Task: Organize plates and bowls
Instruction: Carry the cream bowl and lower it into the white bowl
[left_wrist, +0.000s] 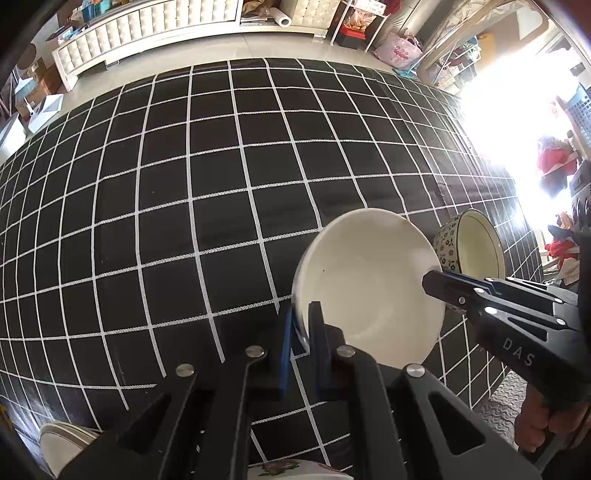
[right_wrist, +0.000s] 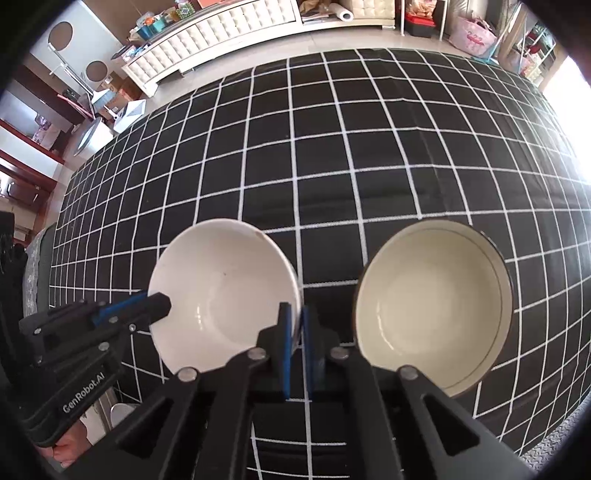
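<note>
A plain white bowl (left_wrist: 369, 280) sits upright on the black checked tablecloth (left_wrist: 184, 184). My left gripper (left_wrist: 301, 323) is shut on the bowl's left rim, one blue pad inside and one outside. My right gripper (right_wrist: 295, 321) is shut on the opposite rim of the same white bowl (right_wrist: 221, 288). Each gripper appears in the other's view: the right gripper (left_wrist: 434, 282) at the bowl's right edge, the left gripper (right_wrist: 162, 304) at its left edge. A cream bowl (right_wrist: 436, 306) with a dark rim line and flower-patterned outside (left_wrist: 448, 243) stands just right of the white one.
More dishes lie at the near table edge: a white one (left_wrist: 59, 443) at lower left and a flowered one (left_wrist: 280, 470) under my left gripper. Beyond the table are a white tufted cabinet (left_wrist: 147, 33), a pink bag (left_wrist: 400, 51) and strong glare at the right.
</note>
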